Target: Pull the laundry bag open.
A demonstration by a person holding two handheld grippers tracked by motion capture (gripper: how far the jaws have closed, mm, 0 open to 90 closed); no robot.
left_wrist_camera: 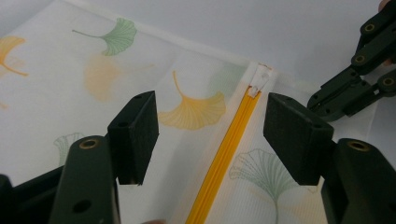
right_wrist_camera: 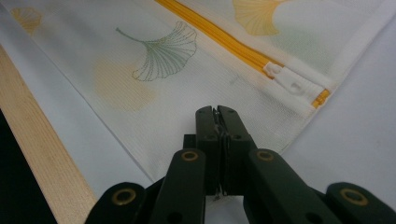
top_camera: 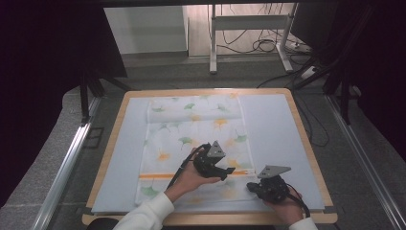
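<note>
A white mesh bag printed with green and orange ginkgo leaves lies flat on the table. A yellow zipper crosses its near end, and the white zipper pull sits at the right end by the bag's edge. My left gripper hovers open just above the zipper, short of the pull, with its pads clear of the cloth. My right gripper is shut on the bag's fabric near the right corner, just below the zipper pull. In the high view both grippers are close together at the bag's near right.
The bag rests on a pale mat on a table with a wooden rim. Bare mat lies to the left and right of the bag. Beyond the table stand a metal desk frame and loose cables on the floor.
</note>
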